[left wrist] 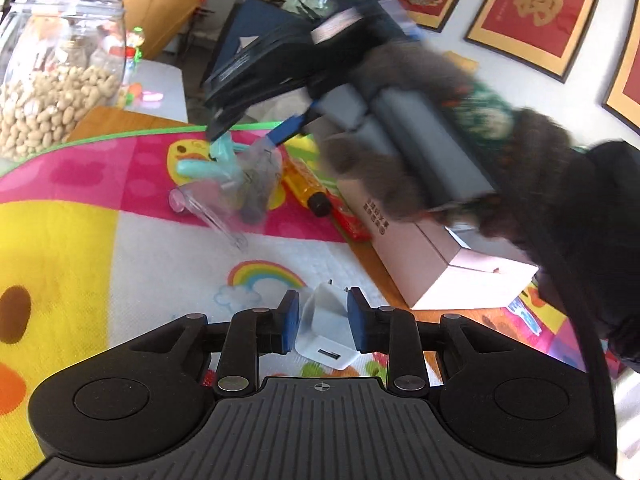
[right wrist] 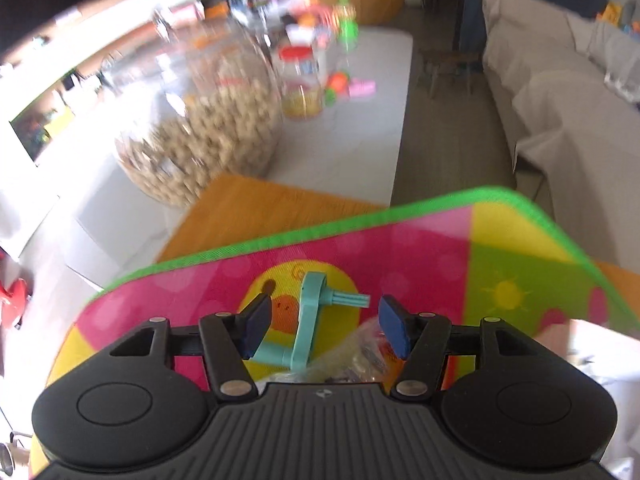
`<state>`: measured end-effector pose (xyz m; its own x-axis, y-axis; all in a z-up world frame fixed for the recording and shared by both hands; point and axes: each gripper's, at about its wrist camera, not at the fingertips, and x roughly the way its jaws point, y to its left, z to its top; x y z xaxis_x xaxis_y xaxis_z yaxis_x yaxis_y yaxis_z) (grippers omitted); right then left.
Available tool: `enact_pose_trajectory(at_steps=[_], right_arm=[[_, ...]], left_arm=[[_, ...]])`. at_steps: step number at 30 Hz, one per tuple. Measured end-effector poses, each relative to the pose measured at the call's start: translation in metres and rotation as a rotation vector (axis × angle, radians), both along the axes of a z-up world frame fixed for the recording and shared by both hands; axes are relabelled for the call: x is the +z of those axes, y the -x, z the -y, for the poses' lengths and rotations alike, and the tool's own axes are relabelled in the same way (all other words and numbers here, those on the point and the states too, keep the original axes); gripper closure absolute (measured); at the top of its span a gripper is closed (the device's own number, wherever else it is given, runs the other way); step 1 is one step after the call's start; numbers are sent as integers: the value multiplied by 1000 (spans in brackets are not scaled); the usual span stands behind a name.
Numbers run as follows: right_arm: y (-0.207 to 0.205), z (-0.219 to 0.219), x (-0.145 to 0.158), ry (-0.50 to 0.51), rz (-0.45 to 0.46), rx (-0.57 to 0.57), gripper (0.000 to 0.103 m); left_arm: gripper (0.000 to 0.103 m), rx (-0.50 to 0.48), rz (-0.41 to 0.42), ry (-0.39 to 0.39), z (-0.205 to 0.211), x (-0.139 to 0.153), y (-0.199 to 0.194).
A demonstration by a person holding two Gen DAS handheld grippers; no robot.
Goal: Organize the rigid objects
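Observation:
My left gripper (left wrist: 323, 316) is partly closed around a white USB charger plug (left wrist: 325, 334) that rests on the colourful mat (left wrist: 80, 240); the pads flank it with small gaps. My right gripper (right wrist: 325, 330) is open above a teal plastic crank handle (right wrist: 310, 322) on the mat (right wrist: 500, 248). It shows in the left wrist view (left wrist: 248, 136), blurred, over the teal handle (left wrist: 212, 164) and a clear plastic cup (left wrist: 236, 196) with small parts. The cup's crinkled contents (right wrist: 360, 360) sit just under the right gripper.
A large glass jar of peanuts (left wrist: 56, 80) stands at the mat's far left corner, also in the right wrist view (right wrist: 204, 128). An orange bottle (left wrist: 308, 184) and a pink cardboard box (left wrist: 432, 264) lie to the right. A gloved hand (left wrist: 460, 132) holds the right gripper.

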<state>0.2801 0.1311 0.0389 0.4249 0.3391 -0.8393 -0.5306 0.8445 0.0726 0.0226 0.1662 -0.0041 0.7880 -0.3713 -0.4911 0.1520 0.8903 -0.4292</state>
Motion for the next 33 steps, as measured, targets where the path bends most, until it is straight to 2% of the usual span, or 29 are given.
enact_pose_trajectory(at_steps=[3,6,7,13,17,19,22,24,26,27,28,33], right_arm=[[-4,-9,-13,18,-18,-24,46],[7,-7,-9,-3,-18,17,74],[12,-4,-6,-9,-31,40,92],[62,17,2,54,-37,163,93],[94,39,3,78,-34,210,93],[106,49,4,97,-19,211,93],[125,65,10,98,47,211,92],[143,77,21,57,128,232,87],[161,93,32,7,205,235,65],[169,101,35,-23,227,239,59],[177,108,37,-52,236,245,49],[210,134,34,-92,217,298,46]], left_arm=[[73,-18,8,-19,4,1,2],[73,-43,19,-46,10,2,4],[72,-50,22,-54,13,1,3],[72,-75,22,-58,13,1,3],[72,-181,11,-38,19,1,8],[72,-220,5,-18,17,2,16],[72,-208,17,-20,7,9,33],[72,-161,34,-36,-4,17,46],[72,-99,46,-85,-14,22,55],[72,-80,39,-107,-17,23,57],[72,-72,19,-116,-19,21,57],[72,-101,-28,-140,-16,18,53]])
